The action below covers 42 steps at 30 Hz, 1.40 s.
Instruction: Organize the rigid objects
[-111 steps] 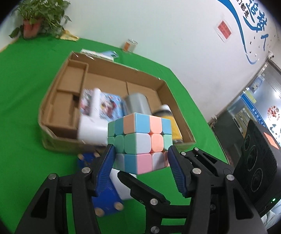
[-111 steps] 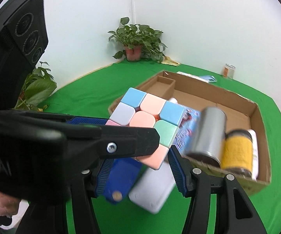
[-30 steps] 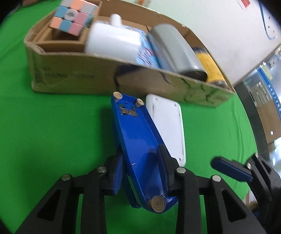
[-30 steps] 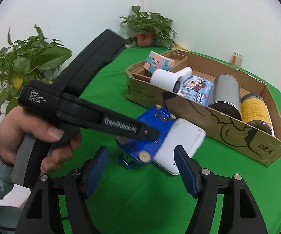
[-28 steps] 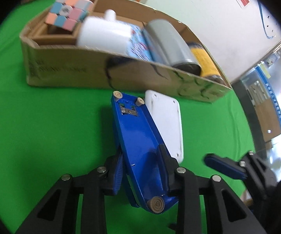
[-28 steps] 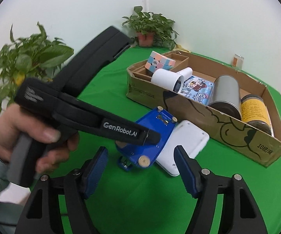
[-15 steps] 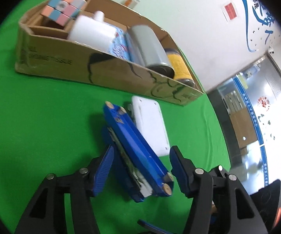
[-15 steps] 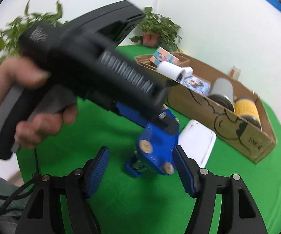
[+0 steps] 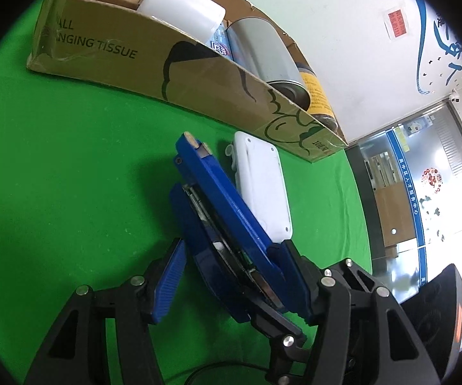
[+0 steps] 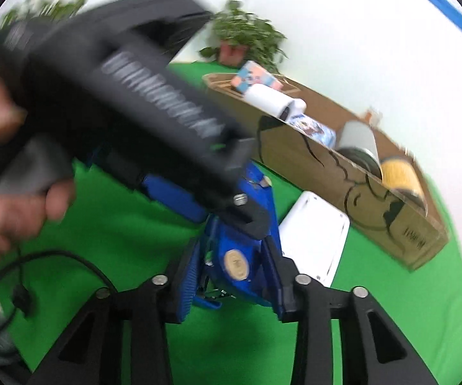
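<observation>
Blue stapler (image 9: pixel 227 234) tilted between left gripper (image 9: pixel 231 276) fingers, right gripper (image 10: pixel 234 276) alongside

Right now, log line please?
left hand-held gripper: open around blue stapler | right hand-held gripper: shut on it | white device: outside cardboard box

Probably office, glass doors (image 9: pixel 401 192), wall signage (image 9: pixel 397 23)
</observation>
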Each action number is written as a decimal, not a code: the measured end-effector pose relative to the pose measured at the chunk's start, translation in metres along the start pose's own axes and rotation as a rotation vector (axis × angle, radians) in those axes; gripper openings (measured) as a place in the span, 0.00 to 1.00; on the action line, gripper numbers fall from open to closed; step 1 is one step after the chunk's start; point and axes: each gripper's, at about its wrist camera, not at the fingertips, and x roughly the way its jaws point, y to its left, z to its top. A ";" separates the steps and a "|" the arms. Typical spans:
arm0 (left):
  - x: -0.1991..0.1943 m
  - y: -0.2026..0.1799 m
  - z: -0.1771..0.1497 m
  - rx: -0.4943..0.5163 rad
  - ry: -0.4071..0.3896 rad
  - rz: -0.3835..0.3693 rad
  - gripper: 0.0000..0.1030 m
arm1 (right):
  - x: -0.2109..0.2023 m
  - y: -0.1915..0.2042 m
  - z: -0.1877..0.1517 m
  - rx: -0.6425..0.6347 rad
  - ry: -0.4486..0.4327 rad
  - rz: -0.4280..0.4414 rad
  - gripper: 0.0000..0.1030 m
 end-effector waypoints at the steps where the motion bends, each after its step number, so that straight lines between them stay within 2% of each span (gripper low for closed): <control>1: 0.001 0.000 0.000 -0.004 0.000 0.006 0.59 | 0.000 -0.004 0.000 0.036 0.005 0.025 0.30; 4: 0.003 0.003 0.002 -0.034 -0.001 -0.020 0.62 | 0.006 -0.022 -0.002 0.222 0.060 0.154 0.22; 6: 0.004 0.006 0.002 -0.054 0.007 -0.031 0.62 | 0.010 -0.042 -0.008 0.397 0.077 0.246 0.22; 11: 0.006 0.008 -0.002 -0.066 0.037 -0.045 0.62 | 0.019 -0.070 -0.014 0.590 0.141 0.406 0.29; 12: 0.006 0.009 -0.003 -0.082 0.038 -0.047 0.62 | 0.018 -0.070 -0.013 0.577 0.154 0.391 0.31; 13: 0.007 0.009 -0.004 -0.102 0.043 -0.049 0.62 | 0.011 -0.063 -0.009 0.510 0.149 0.321 0.40; 16: 0.005 0.005 -0.008 -0.094 0.042 -0.025 0.62 | -0.014 -0.029 -0.005 0.276 0.071 0.191 0.63; 17: 0.005 0.003 -0.009 -0.093 0.044 -0.021 0.62 | -0.019 -0.016 -0.002 0.202 0.055 0.169 0.65; 21: 0.009 -0.002 -0.013 -0.080 0.079 -0.030 0.62 | -0.016 0.024 -0.007 -0.008 0.057 0.013 0.64; 23: 0.013 -0.005 -0.016 -0.085 0.101 -0.044 0.61 | -0.004 0.032 -0.012 -0.052 0.086 -0.026 0.56; 24: 0.015 -0.008 -0.017 -0.086 0.108 -0.050 0.61 | 0.000 0.032 -0.014 -0.060 0.102 -0.035 0.48; 26: 0.016 -0.012 -0.019 -0.081 0.110 -0.049 0.61 | 0.008 0.033 -0.018 -0.070 0.136 -0.061 0.47; 29: 0.014 -0.015 -0.019 -0.078 0.100 -0.066 0.61 | 0.008 0.018 -0.018 0.044 0.143 -0.005 0.46; 31: 0.008 -0.020 -0.017 -0.064 0.085 -0.089 0.61 | 0.007 -0.001 -0.016 0.180 0.148 0.068 0.45; 34: -0.003 -0.030 -0.014 -0.028 0.047 -0.108 0.61 | 0.009 -0.040 -0.017 0.454 0.156 0.244 0.45; 37: -0.004 -0.035 -0.011 -0.011 0.036 -0.114 0.61 | 0.023 -0.076 -0.034 0.755 0.182 0.495 0.46; 38: -0.002 -0.035 -0.012 -0.008 0.040 -0.106 0.61 | 0.027 -0.085 -0.041 0.826 0.187 0.550 0.47; 39: 0.000 -0.036 -0.012 -0.004 0.044 -0.096 0.61 | 0.026 -0.090 -0.046 0.847 0.184 0.547 0.51; 40: 0.003 -0.036 -0.012 -0.003 0.051 -0.086 0.61 | 0.021 -0.094 -0.045 0.827 0.170 0.491 0.62; 41: 0.005 -0.036 -0.013 -0.004 0.054 -0.082 0.61 | 0.009 -0.095 -0.042 0.764 0.146 0.382 0.68; 42: 0.008 -0.036 -0.014 -0.004 0.057 -0.076 0.61 | 0.002 -0.097 -0.040 0.725 0.129 0.328 0.74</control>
